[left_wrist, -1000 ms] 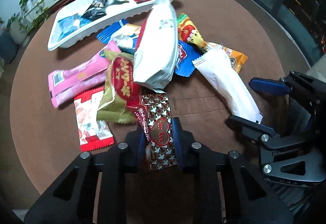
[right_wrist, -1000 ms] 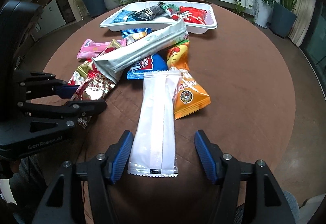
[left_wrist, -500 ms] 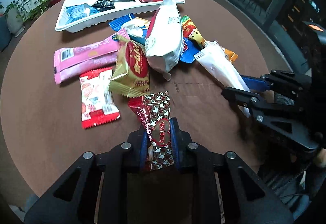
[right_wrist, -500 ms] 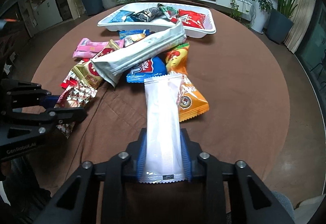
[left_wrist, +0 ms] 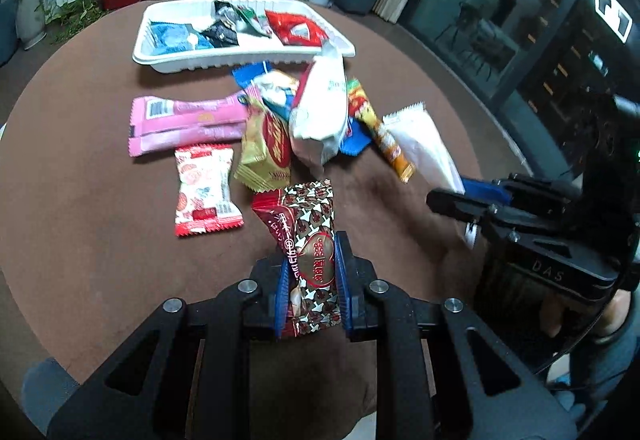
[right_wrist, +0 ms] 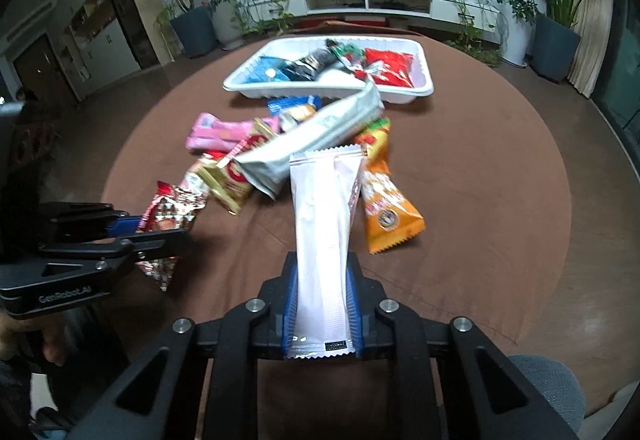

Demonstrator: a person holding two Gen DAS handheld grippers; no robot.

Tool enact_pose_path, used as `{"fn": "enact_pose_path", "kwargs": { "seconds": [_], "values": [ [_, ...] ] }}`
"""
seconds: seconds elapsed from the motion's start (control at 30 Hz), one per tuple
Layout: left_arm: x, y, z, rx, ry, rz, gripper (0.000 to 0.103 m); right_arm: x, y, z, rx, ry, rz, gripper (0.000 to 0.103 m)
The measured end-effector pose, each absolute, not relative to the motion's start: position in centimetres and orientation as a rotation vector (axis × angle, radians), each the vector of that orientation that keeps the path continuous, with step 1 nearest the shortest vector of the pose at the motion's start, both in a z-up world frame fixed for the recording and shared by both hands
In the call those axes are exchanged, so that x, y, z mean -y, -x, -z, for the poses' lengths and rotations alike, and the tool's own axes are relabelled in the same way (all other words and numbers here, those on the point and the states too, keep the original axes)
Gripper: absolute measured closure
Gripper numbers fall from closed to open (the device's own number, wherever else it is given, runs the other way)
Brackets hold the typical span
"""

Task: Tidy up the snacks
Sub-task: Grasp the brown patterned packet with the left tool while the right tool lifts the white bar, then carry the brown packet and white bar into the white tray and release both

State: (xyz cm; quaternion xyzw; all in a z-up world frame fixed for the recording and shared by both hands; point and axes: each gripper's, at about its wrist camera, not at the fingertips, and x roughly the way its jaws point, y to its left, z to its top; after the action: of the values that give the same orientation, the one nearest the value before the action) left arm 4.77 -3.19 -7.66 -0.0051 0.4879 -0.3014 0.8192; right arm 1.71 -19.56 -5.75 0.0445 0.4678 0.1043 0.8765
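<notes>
Snacks lie heaped on the round brown desk (left_wrist: 80, 240) just in front of the white tray (left_wrist: 240, 58), the landmark at the far side. The left tool (left_wrist: 310, 280) is clamped on a brown heart-print chocolate packet (left_wrist: 308, 240), its long axis pointing up toward the tray. The right tool (right_wrist: 322, 304) is closing on a long white sachet (right_wrist: 324, 208), pads already pressing it, and it too points toward the tray. Between both packets and the tray lies a big silver-white bag (left_wrist: 320, 112), slanted across a gold packet (left_wrist: 266, 144), a pink bar (left_wrist: 188, 120) and an orange pouch (right_wrist: 386, 212). Only the right wrist view shows the orange pouch's full face; only the left shows the red-and-white packet (left_wrist: 206, 188).
</notes>
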Motion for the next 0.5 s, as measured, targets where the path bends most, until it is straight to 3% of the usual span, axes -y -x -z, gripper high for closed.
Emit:
{"fn": "enact_pose_path", "kwargs": {
  "seconds": [0.5],
  "values": [
    [-2.7,-9.4,3.4,-0.944,0.109,0.553,0.085,25.4,-5.1,3.0,-0.917,-0.249,-0.163,0.081]
  ]
}}
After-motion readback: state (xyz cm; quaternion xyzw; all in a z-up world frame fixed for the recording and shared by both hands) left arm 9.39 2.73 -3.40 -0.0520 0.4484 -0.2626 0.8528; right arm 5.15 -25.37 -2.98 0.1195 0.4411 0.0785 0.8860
